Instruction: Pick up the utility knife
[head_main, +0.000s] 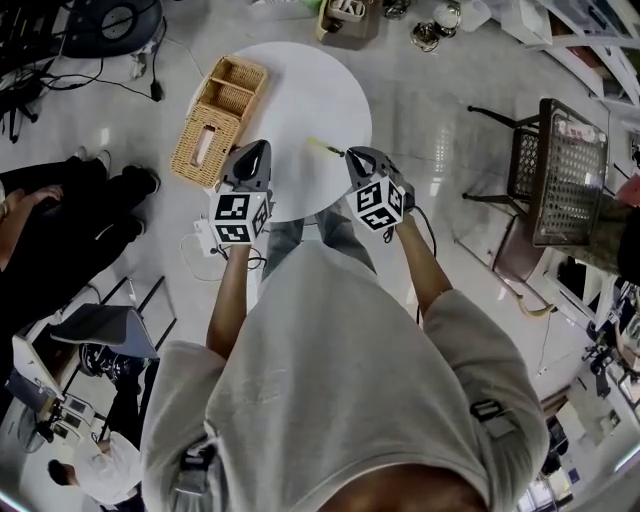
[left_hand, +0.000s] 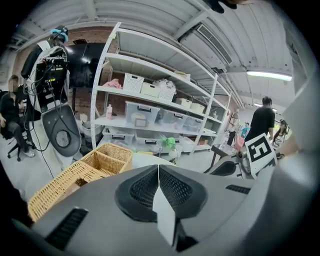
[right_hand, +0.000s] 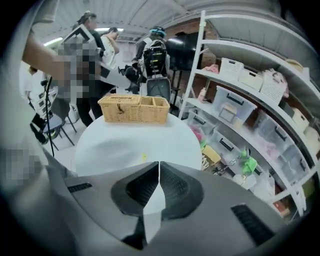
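Shoulders of a person (head_main: 340, 380) in a grey shirt are filling the foreground, with both grippers reaching out to the near edge of a round white table (head_main: 300, 90).

Furthest left, a wicker basket (head_main: 220, 120) is sitting on the table's left rim, ahead and to the left of the left gripper (head_main: 260, 146), whose fingers are pressing together with nothing between them. Between the two grippers, bare tabletop is showing. A small yellow-green utility knife (head_main: 325, 148) is lying on the table just ahead and to the left of the right gripper (head_main: 352, 154), apart from its fingertips. That gripper's fingers are also pressing together, pinching nothing.
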